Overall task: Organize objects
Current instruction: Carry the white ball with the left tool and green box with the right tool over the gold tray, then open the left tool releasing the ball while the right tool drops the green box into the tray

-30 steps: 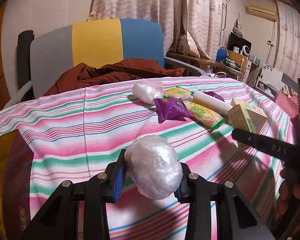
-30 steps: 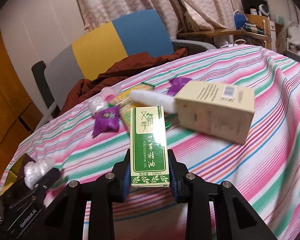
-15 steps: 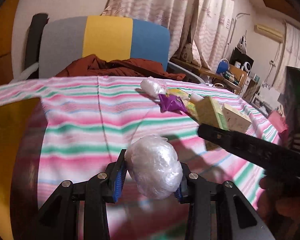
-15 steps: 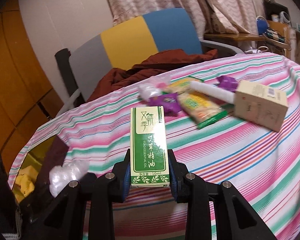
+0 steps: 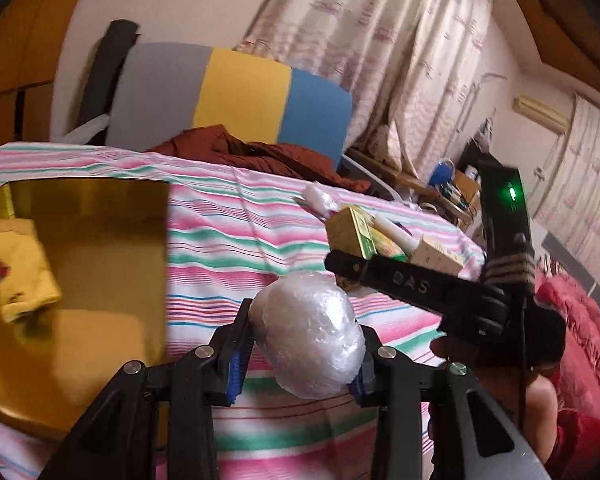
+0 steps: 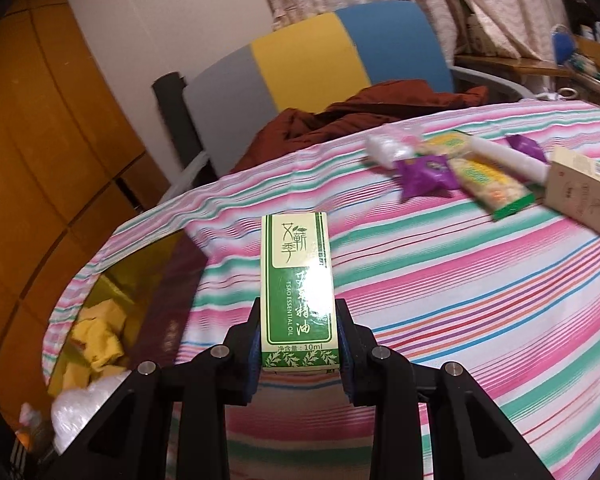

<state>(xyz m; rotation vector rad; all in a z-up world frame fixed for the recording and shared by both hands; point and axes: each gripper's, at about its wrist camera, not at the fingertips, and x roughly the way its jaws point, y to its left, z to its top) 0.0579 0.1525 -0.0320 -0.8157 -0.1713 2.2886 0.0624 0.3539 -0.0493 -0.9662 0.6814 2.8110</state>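
Plastic-wrapped ball (image 5: 310,334) fills the left gripper (image 5: 300,354), its blue-padded jaws pressed against both flanks of the crinkled white bundle so that it bulges out ahead of them. Left of that claw sits a yellow bin (image 5: 100,264), open-topped on the striped tablecloth (image 5: 236,236), with a crumpled yellow item (image 5: 24,272) lying inside. Ahead and to the right of the claw the right gripper's black arm (image 5: 420,286) crosses the view, a green light glowing on its upright body. The right gripper (image 6: 298,354) is clamped narrow on a green essential oil box (image 6: 296,284), which stands upright between the pads, printed face toward the camera. Far ahead and right of this claw, well apart from it, a cluster lies on the cloth — a small clear-wrapped bundle (image 6: 384,148), a purple sachet (image 6: 424,174), a long yellow-green packet (image 6: 488,186), a white tube (image 6: 508,158) and a beige carton (image 6: 584,196), the tube's end touching the carton. Down to its left the same bin (image 6: 140,264) shows, yellow stuff heaped within. Beyond the table stands a grey, yellow and blue chair (image 6: 320,60) with a rust-brown garment (image 6: 364,116) draped on it.
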